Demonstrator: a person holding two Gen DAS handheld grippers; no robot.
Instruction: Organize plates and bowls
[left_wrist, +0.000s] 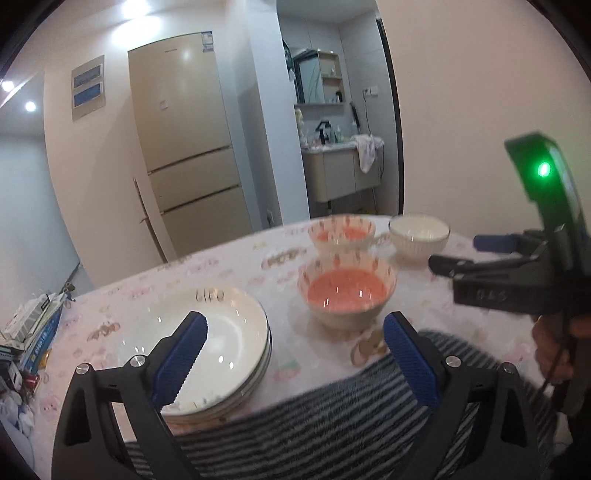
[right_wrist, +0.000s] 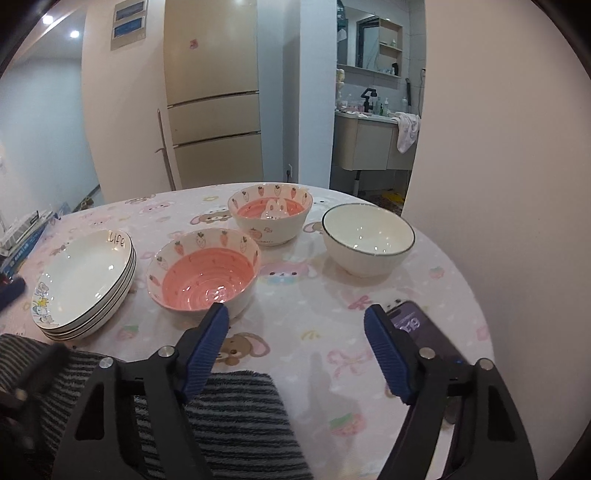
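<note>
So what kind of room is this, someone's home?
Most likely a small flat's dining corner: a round table under a cartoon cloth with bowls and plates, a tall fridge behind, and a bathroom washbasin cabinet through the doorway.

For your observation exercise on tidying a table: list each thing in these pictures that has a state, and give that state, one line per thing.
Plates: stacked, upright, empty.
Near pink bowl: upright, empty, standing alone.
Far pink bowl: upright, standing alone.
White bowl: upright, empty, not stacked.
Phone: lying flat, screen lit.
Striped cloth: lying at the table's near edge.
Left gripper: open, holding nothing.
Right gripper: open, holding nothing.
</note>
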